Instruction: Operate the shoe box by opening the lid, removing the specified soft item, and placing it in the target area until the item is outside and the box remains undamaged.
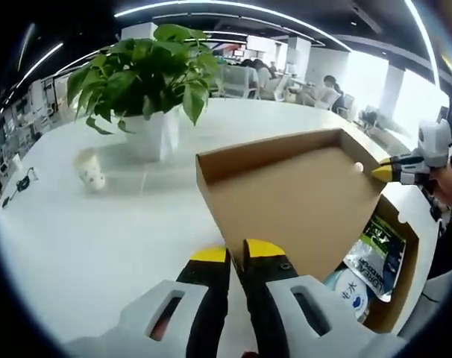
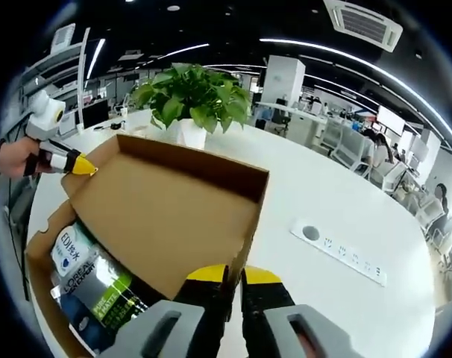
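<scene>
1. In the left gripper view we see our left tongs with their yellow tips pinched together on the near edge of the raised lid of the cardboard shoe box.
2. In the right gripper view our right tongs are likewise nipped tight on the lid's rim, at its corner.
3. The lid stands tilted up, its brown inner face towards both cameras.
4. The soft item, a glossy pouch with green and white print, lies inside the box beneath the lid; it also appears in the left gripper view.
5. The box rests on a white worktop.
6. A potted plant in a white pot stands beyond the lid, and a small white cup sits to its left.
7. A white socket strip lies flat on the worktop near the box.
</scene>
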### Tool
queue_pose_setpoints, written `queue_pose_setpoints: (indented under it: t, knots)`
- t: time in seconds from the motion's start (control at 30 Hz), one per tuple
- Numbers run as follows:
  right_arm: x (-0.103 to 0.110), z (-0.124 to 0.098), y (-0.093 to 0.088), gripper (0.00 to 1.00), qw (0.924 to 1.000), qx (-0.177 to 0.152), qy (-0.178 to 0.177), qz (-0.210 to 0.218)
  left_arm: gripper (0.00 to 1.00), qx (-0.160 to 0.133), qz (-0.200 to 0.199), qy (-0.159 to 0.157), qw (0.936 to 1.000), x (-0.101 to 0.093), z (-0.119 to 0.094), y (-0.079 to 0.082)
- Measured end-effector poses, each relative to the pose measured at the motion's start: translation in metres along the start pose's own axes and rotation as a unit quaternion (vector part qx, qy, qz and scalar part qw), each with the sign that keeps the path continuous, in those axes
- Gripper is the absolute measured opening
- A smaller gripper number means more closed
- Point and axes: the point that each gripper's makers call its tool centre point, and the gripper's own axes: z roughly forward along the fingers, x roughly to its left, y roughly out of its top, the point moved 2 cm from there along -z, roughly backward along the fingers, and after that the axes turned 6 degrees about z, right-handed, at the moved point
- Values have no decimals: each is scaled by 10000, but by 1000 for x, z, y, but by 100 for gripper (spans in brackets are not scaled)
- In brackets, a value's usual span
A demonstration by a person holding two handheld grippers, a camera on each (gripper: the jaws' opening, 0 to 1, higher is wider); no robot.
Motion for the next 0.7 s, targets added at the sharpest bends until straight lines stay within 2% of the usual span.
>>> queue_pose_setpoints:
  t: [0.7]
  knots:
    - [0,2,1,0,10000,58,40,3,8,147,314,260,9991,-3,-4,1]
